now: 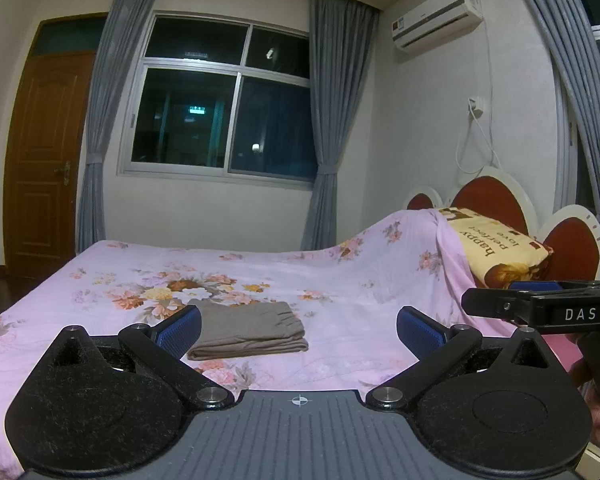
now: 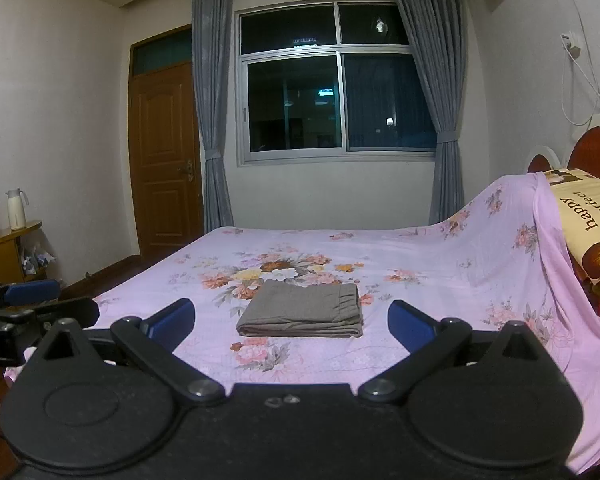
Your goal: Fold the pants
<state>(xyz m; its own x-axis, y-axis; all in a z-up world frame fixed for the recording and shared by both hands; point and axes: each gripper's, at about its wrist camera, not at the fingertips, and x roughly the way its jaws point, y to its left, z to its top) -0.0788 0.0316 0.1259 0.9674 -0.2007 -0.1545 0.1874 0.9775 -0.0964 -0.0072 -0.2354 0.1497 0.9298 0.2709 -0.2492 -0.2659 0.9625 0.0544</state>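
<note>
The grey-brown pants (image 1: pixel 248 330) lie folded into a compact rectangle on the pink floral bedsheet (image 1: pixel 332 280). They also show in the right wrist view (image 2: pixel 302 312), in the middle of the bed. My left gripper (image 1: pixel 299 330) is open and empty, held back from the pants near the bed's front edge. My right gripper (image 2: pixel 291 322) is open and empty, also short of the pants. The right gripper's body shows at the right edge of the left wrist view (image 1: pixel 548 308). The left gripper's body shows at the left edge of the right wrist view (image 2: pixel 32 304).
A yellow pillow (image 1: pixel 500 240) rests against the red and white headboard (image 1: pixel 492 196) at the right. A window with grey curtains (image 2: pixel 336 84) and a wooden door (image 2: pixel 164 152) stand beyond the bed. A white kettle (image 2: pixel 17 208) sits on a side cabinet at left.
</note>
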